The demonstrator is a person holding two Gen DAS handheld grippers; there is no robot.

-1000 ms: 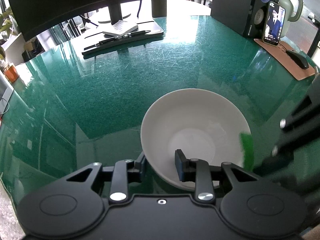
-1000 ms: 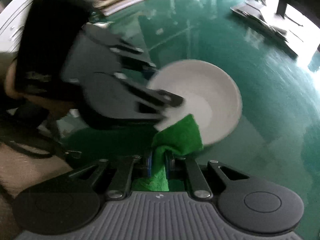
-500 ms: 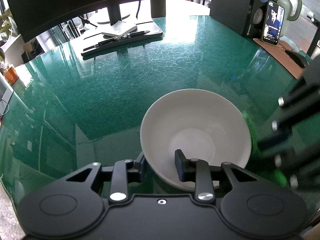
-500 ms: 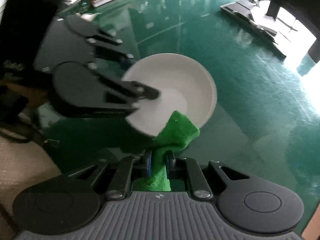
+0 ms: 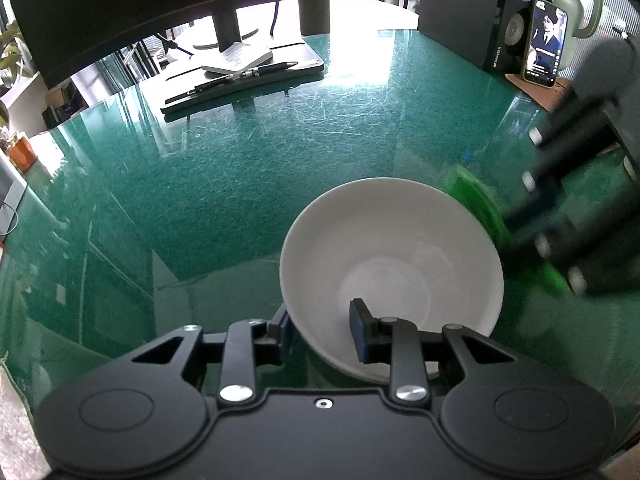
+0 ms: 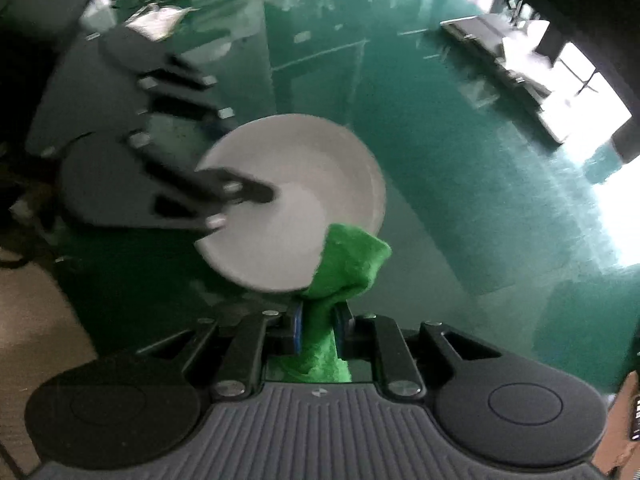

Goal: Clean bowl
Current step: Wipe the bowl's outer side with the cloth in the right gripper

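A white bowl (image 5: 392, 256) rests on the green glass table (image 5: 240, 184), tipped slightly toward me. My left gripper (image 5: 322, 332) is shut on its near rim, with one finger inside and one outside. The right gripper (image 6: 320, 330) is shut on a green cloth (image 6: 348, 260), whose free end lies at the bowl's (image 6: 312, 184) edge. In the left wrist view the cloth (image 5: 480, 204) is a blurred green streak along the outside of the bowl's right rim, with the right gripper's black body (image 5: 580, 208) behind it.
At the far side lies a black tray (image 5: 240, 76) with a notebook and pens, under monitor stands. Back right stand a speaker (image 5: 480, 12), a lit phone (image 5: 546, 44) and a pale green jug (image 5: 576, 0) on a brown mat (image 5: 560, 88).
The right gripper has carried the cloth along the bowl's right rim, from the near right toward the far right. The left gripper and bowl have stayed put.
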